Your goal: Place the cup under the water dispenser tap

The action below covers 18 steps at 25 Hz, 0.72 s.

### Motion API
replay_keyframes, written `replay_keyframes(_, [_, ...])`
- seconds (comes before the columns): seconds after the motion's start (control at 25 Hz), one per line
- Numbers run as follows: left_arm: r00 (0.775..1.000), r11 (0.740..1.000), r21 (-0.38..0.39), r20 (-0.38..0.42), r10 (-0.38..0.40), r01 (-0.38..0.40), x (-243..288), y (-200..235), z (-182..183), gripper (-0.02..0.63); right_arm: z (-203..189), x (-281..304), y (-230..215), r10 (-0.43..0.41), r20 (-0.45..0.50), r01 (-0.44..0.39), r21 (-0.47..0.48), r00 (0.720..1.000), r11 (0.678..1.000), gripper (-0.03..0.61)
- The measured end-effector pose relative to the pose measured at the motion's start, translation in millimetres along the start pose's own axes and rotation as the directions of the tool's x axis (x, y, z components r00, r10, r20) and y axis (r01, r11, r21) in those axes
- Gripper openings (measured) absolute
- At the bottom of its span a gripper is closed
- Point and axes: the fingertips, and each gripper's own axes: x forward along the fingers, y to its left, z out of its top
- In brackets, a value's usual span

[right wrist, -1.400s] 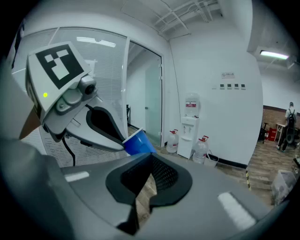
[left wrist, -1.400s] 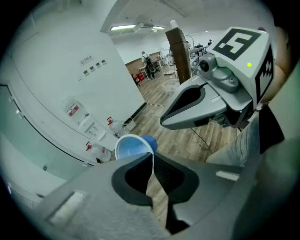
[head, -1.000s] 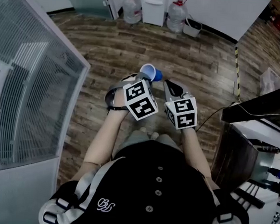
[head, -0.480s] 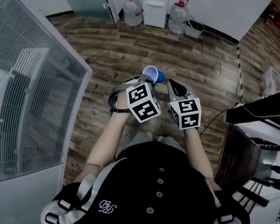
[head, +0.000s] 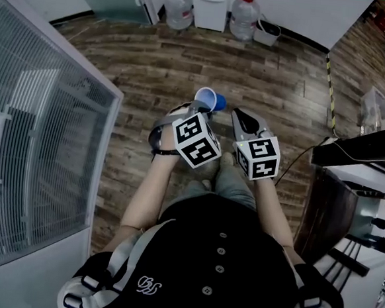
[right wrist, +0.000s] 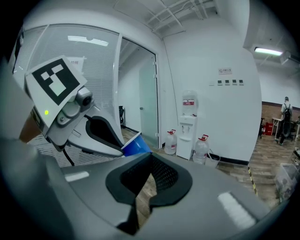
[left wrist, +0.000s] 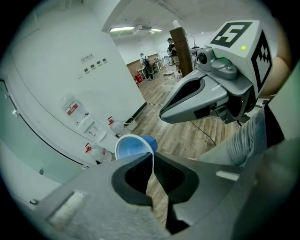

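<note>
- The wooden plank floor [head: 271, 76] fills most of the head view.
- A ribbed glass partition [head: 40, 145] takes up the left side of the frame.
- The person's dark buttoned top [head: 217, 265] fills the lower centre, with both forearms reaching up toward mid-frame.
- The white water dispenser [head: 211, 5] stands against the wall at the top edge. In the right gripper view it is right of centre [right wrist: 188, 123].
- Two large water bottles [head: 178, 8] with red caps flank it, one on each side, and a small bucket [head: 267, 32] stands just right of the right-hand bottle.
- The left gripper [left wrist: 152, 158] is at mid-frame in the head view. Its fingers are nearly together, clamped on the thin wall of the cup at its rim.
- The right gripper [right wrist: 151, 162] is just beside it on the right. Its fingers are closed together with nothing between them.
- The blue cup [head: 210, 100], white inside, is held tilted above the floor at the centre of the frame. Its mouth faces upper left. It is well apart from the dispenser.
</note>
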Motion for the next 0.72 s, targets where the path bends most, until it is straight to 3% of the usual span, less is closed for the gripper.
replay_keyframes(0.32, [0.997,0.999,0.045,-0.075,0.007,-0.004,62,63,5,0.015,14,72,-50,0.021,-0.034,-0.022,-0.026,0.999,0.999,-0.005])
replay_keyframes(0.72, [0.999,1.0,0.009,-0.031,0.012,-0.012,142,187,77,0.015,83,183,-163,0.094,-0.028,-0.096,-0.058,0.995,0.994,-0.004])
